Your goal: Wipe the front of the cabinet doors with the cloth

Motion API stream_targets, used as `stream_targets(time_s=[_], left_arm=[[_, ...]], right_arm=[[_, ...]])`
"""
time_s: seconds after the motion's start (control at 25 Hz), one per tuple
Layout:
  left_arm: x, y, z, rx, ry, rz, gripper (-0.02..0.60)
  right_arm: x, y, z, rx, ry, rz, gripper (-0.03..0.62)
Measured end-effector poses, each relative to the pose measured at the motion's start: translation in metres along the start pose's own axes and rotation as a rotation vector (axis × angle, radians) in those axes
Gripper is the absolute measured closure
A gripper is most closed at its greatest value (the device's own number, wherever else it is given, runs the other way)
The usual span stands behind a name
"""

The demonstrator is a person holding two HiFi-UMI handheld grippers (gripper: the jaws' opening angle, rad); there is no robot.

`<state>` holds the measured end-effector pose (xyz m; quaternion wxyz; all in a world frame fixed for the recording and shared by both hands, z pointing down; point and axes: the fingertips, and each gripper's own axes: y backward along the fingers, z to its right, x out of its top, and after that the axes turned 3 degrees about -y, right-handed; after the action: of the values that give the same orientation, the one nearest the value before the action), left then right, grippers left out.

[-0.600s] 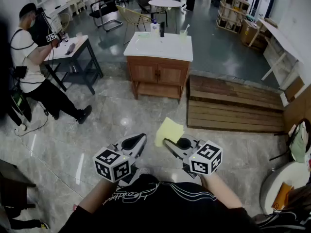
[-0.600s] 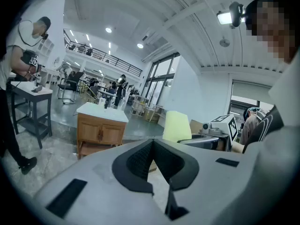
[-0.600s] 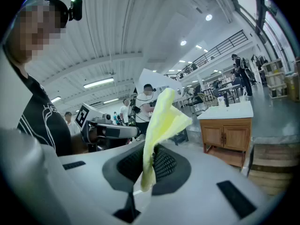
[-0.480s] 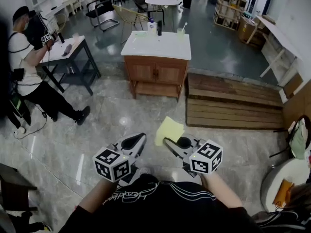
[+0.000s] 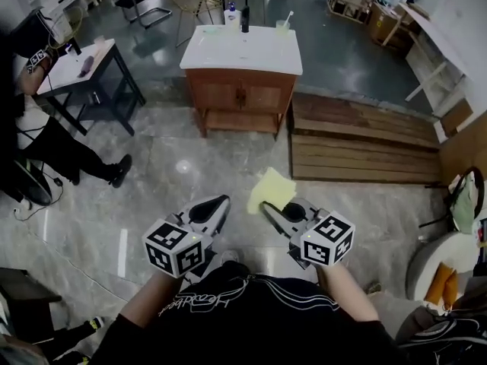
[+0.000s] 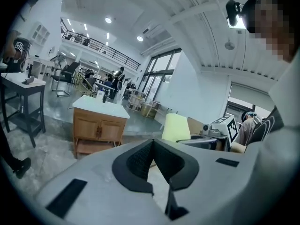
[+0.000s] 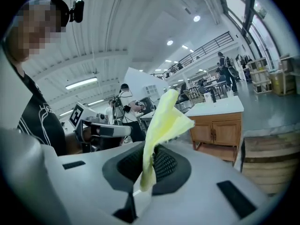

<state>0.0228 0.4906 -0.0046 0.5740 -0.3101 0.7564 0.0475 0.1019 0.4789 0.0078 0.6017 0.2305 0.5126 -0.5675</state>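
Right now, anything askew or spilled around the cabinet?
Nothing stands out. The cabinet stands square with both doors shut. The cloth is pinched in the right gripper; the left gripper is shut and empty.

The yellow cloth (image 7: pixel 164 121), crumpled and standing upright, is pinched between the jaws of the right hand-held gripper (image 7: pixel 149 165). The two wooden cabinet doors (image 5: pixel 241 97) are closed, well apart from it.

The head view has advanced. The cabinet (image 5: pixel 240 97) now sits higher in frame, with its bottles (image 5: pixel 230 15) close to the top edge. The seated person (image 5: pixel 34 139) and the black desk (image 5: pixel 80 63) have slid left and are partly cropped. The cloth (image 5: pixel 272 191) appears marginally raised.
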Motion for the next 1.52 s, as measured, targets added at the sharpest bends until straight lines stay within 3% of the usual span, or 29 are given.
stream_targets(time_s=[0.16,0.44,0.76,1.0,1.24,1.36,1.52], left_arm=[[-0.003,0.0,-0.039,-0.01,0.049,-0.044,0.575],[-0.01,-0.006,-0.082,-0.058,0.085,-0.071,0.575],[-0.013,-0.052,-0.12,-0.067,0.12,-0.113,0.575],[0.003,-0.131,-0.164,-0.021,0.116,-0.123,0.575],[0.027,-0.237,-0.213,0.003,0.132,-0.149,0.575],[0.025,-0.287,-0.236,0.029,0.192,-0.141,0.575],[0.017,-0.334,-0.264,0.054,0.18,-0.158,0.575]], right_arm=[[-0.001,-0.033,0.01,-0.055,-0.035,-0.047,0.553],[0.003,-0.066,0.017,-0.132,0.036,-0.108,0.553],[0.009,-0.098,0.069,-0.132,-0.005,-0.104,0.553],[0.023,-0.126,0.154,-0.119,-0.014,-0.108,0.553],[0.043,-0.147,0.277,-0.139,-0.04,-0.151,0.553],[0.042,-0.154,0.338,-0.169,-0.039,-0.172,0.553],[0.033,-0.17,0.393,-0.167,-0.063,-0.19,0.553]])
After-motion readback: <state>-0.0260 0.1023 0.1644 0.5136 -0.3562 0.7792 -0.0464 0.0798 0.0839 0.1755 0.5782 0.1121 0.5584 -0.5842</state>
